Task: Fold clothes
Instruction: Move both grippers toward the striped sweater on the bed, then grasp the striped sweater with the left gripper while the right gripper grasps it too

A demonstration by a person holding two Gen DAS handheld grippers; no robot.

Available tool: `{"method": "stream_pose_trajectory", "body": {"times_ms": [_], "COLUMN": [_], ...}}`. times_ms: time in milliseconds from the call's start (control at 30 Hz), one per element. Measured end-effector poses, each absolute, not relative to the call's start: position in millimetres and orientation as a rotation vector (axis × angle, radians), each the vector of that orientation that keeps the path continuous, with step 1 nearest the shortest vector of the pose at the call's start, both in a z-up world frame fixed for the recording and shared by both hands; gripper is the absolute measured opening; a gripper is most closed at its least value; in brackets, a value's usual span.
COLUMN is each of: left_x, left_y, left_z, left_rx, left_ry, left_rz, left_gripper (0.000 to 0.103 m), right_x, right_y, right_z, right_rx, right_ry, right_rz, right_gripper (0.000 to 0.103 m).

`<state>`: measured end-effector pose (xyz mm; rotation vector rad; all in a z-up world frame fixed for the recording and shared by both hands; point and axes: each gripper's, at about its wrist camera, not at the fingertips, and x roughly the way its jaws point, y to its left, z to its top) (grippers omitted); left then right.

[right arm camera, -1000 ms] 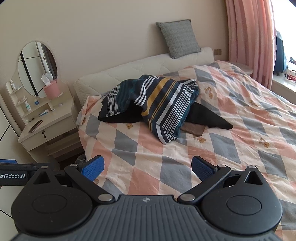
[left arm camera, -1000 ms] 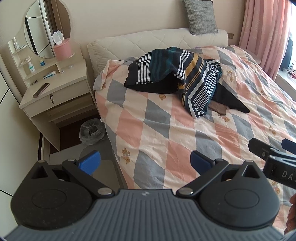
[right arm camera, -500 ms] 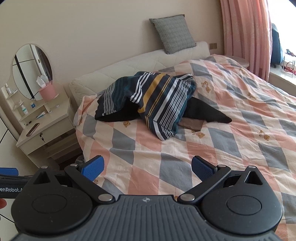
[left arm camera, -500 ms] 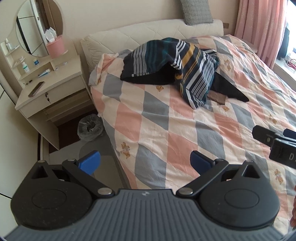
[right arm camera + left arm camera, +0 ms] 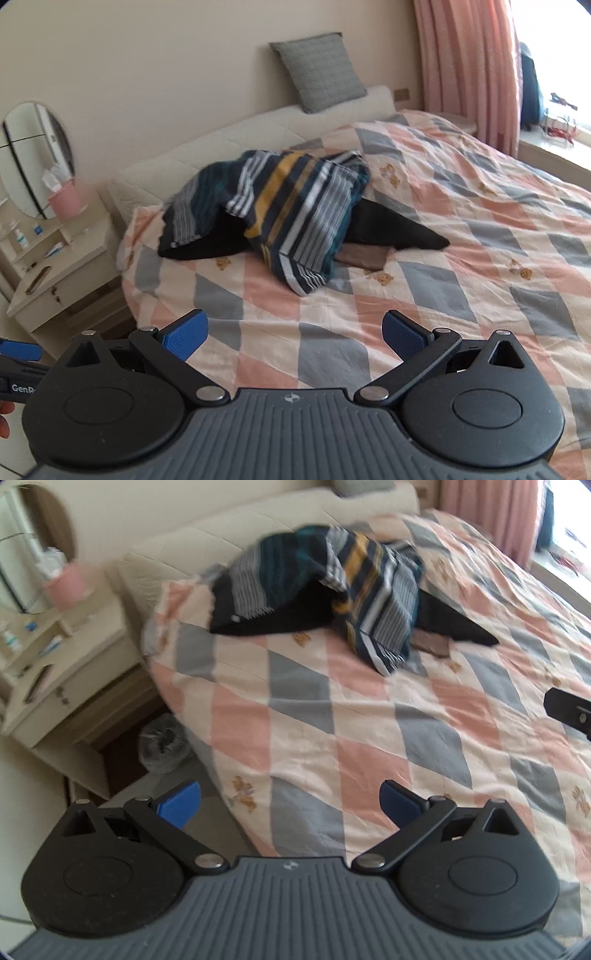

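The striped garment point(image 5: 284, 218) lies in a crumpled heap near the head of the bed point(image 5: 461, 266), draped over a black garment point(image 5: 391, 229), with a brown folded piece point(image 5: 364, 256) tucked just beside them. The left gripper point(image 5: 290, 801) and right gripper point(image 5: 293, 334) both hang over the quilt well short of the heap, jaws spread wide and empty. The likely trouble is a grab that catches both layers at once, since the striped cloth overlaps the black one and its edges are hidden in folds. A pinch on a bunched middle instead of a hem would lift a tangle, not a flat panel. The left view is blurred, so fine edges there cannot be judged.
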<state>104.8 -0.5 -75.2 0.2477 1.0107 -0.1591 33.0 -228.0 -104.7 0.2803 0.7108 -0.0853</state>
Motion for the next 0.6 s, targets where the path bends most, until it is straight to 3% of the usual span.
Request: {"method": "stream_pose_trajectory", "body": {"times_ms": [200, 400, 600], "left_x": [170, 231, 277], "left_y": [-14, -37, -61], "left_z": [-103, -127, -162], "left_rx": [0.373, 0.633, 0.969], "left_ry": [0.991, 0.827, 0.621], "left_rz": [-0.294, -0.385, -0.443], "left_gripper": [0.102, 0.101, 0.088], "right_x": [79, 135, 186], "right_y": [-235, -246, -263], "right_z": [-146, -183, -216], "right_rx": [0.346, 0.450, 0.618], "right_ry": [0.784, 0.825, 0.858], "right_rz": [-0.151, -0.211, -0.262], "right_gripper": [0.103, 0.103, 0.103]}}
